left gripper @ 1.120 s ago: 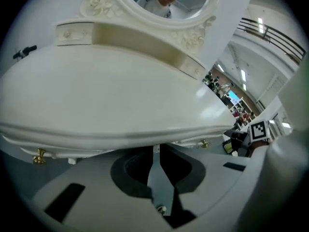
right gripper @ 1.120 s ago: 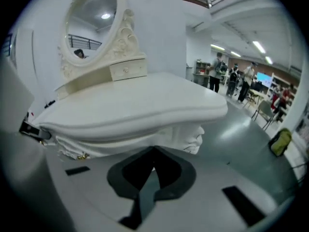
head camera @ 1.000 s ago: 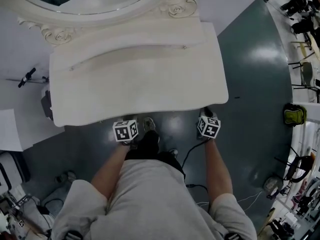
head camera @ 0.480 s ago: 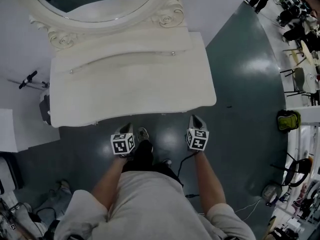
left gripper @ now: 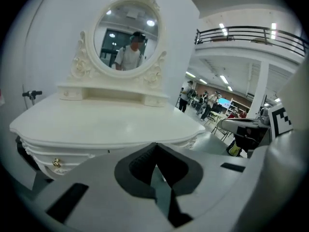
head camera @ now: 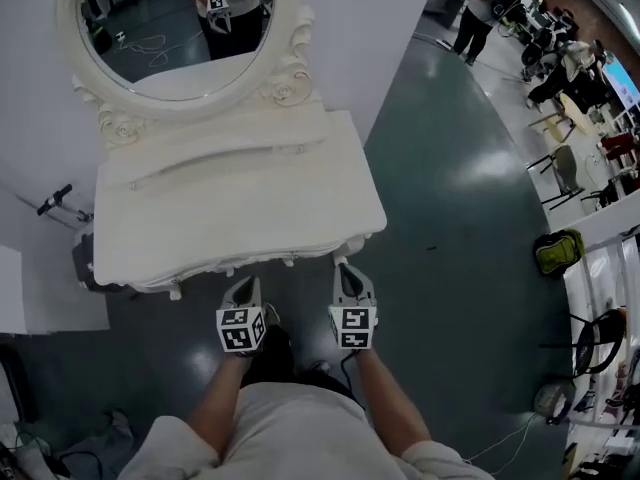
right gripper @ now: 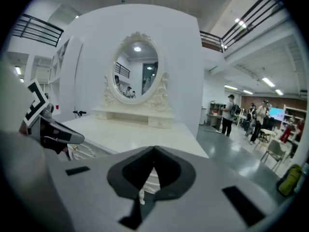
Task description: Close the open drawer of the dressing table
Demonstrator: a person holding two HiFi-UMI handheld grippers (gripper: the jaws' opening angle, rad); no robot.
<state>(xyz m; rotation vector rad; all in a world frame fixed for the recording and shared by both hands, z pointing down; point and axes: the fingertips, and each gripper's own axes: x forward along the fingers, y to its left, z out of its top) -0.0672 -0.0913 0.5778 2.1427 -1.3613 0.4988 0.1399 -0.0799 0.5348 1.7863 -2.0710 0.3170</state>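
Observation:
The cream dressing table [head camera: 230, 203] stands against the white wall, its oval mirror [head camera: 170, 18] showing the person who holds the grippers. No drawer sticks out past the table's front edge [head camera: 250, 263] in the head view. A drawer front with a gold knob [left gripper: 56, 162] sits under the top at the left. My left gripper [head camera: 247, 288] and right gripper [head camera: 346, 270] hang side by side just short of that front edge, apart from it. Both are shut with nothing between their fingers. The same shut grippers show in the left gripper [left gripper: 155, 164] and right gripper [right gripper: 153, 167] views.
Dark glossy floor [head camera: 450, 198] runs along the table's right side. A yellow-green bag [head camera: 557, 251] and chairs [head camera: 562, 168] stand at the far right, and a person [head camera: 487, 3] stands down the aisle. A black stand [head camera: 55, 200] is left of the table.
Both grippers have come back from under the table's front edge, risen and drawn closer together. The head view has tipped up, so the mirror now shows.

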